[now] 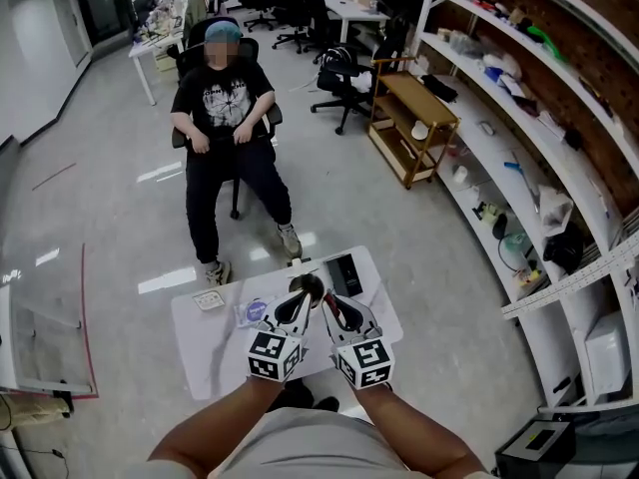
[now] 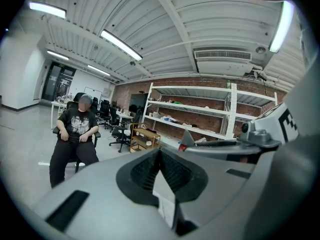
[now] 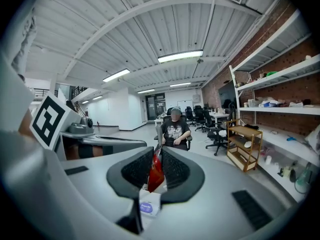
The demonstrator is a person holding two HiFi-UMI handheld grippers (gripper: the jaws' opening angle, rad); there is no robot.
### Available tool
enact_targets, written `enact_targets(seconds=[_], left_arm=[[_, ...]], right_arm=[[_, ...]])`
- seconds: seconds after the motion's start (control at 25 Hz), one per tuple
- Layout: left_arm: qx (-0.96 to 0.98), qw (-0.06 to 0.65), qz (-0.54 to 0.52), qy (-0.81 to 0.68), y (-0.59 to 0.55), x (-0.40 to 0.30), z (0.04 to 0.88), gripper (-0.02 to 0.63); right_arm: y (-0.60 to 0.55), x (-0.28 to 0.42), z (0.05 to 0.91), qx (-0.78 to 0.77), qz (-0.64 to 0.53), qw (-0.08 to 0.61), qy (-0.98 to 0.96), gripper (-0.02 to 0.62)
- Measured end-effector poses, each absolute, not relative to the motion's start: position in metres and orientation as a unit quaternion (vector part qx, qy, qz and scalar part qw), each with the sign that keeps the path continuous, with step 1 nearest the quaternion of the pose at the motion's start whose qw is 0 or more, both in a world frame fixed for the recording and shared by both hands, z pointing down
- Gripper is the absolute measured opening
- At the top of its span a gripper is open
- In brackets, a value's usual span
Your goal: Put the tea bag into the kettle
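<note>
Clamps right gripper (image 3: 157,153) on red tea bag (image 3: 155,173) above table (image 1: 214,344); presses jaws of left gripper (image 2: 160,152) together there too. Seems mid-carry; next calls for finding kettle, not made out, then lowering bag in.

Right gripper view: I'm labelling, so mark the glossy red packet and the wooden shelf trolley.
Glossy red packet (image 3: 156,174): right gripper view, its middle.
Wooden shelf trolley (image 3: 245,132): right gripper view, top shelf.

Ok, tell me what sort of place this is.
Probably a shared office that doubles as a workshop or lab: long white shelves of small items along a brick wall, desks with black office chairs behind, open polished floor.
</note>
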State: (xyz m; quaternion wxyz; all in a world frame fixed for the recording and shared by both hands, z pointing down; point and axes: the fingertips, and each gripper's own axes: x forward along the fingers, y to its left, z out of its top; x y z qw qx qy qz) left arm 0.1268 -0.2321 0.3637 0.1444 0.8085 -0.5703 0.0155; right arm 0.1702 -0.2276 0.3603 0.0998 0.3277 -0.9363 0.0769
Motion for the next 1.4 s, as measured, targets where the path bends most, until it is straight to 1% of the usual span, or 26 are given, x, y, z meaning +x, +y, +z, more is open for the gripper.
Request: enact_targets(seconds=[0.28, 0.48, 0.84, 1.12, 1.4], left_arm=[[0.812, 0.153, 0.015, -0.564, -0.270, 0.098, 0.369, 0.008], [0.811, 0.153, 0.009, -0.565, -0.288, 0.079, 0.357, 0.008], [0.790, 0.149, 0.003, -0.594, -0.322, 0.074, 0.357, 0.008], [0.746, 0.158, 0.002, -0.646, -0.340, 0.075, 0.361, 0.008], [0.695, 0.161, 0.015, -0.701, -0.358, 0.081, 0.384, 0.008]], right_arm=[[-0.267, 0.139, 0.365, 0.323, 0.060, 0.109, -0.938, 0.054], [-0.283, 0.119, 0.354, 0.317, 0.059, 0.108, -0.940, 0.055], [-0.324, 0.116, 0.360, 0.289, 0.047, 0.113, -0.949, 0.055], [-0.344, 0.114, 0.364, 0.219, 0.051, 0.122, -0.967, 0.055], [-0.365, 0.125, 0.379, 0.142, 0.058, 0.131, -0.979, 0.055]])
